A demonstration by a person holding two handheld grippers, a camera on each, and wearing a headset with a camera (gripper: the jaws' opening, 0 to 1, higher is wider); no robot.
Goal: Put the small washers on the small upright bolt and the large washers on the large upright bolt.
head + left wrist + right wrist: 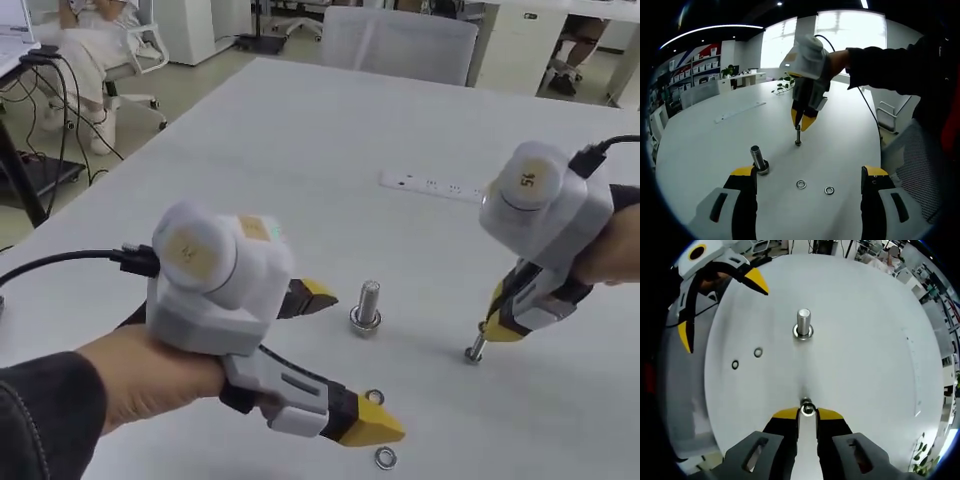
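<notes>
**White worktable: bolts, washers, 2 grippers**

Surface: broad white tabletop (300, 150) in an office rm; white power strip (430, 185) lies upper right in head view.

1. Large upright steel bolt (366, 300): stands near centre of head view, wider metal collar at its foot. Also in left gripper view (757, 157) just beside the left jaw, and in right gripper view (803, 322), upper centre.
2. Small upright steel bolt (476, 350): right of the large one, well apart from it; centre of left gripper view (798, 137).
3. Two small steel ring washers: flat on table, lower centre of head view (375, 397) (385, 458), side by side in left gripper view (801, 184) (829, 190).
4. Left gripper (357, 362): white body, black jaws w/ yellow tips, spread wide, nothing between them; near jaw tip just beside the washers.
5. Right gripper (490, 325): same make, pointing down onto the small bolt's top. Jaws drawn nearly together (807, 412), round metal end between the tips; whether they pinch it, cannot tell.
</notes>
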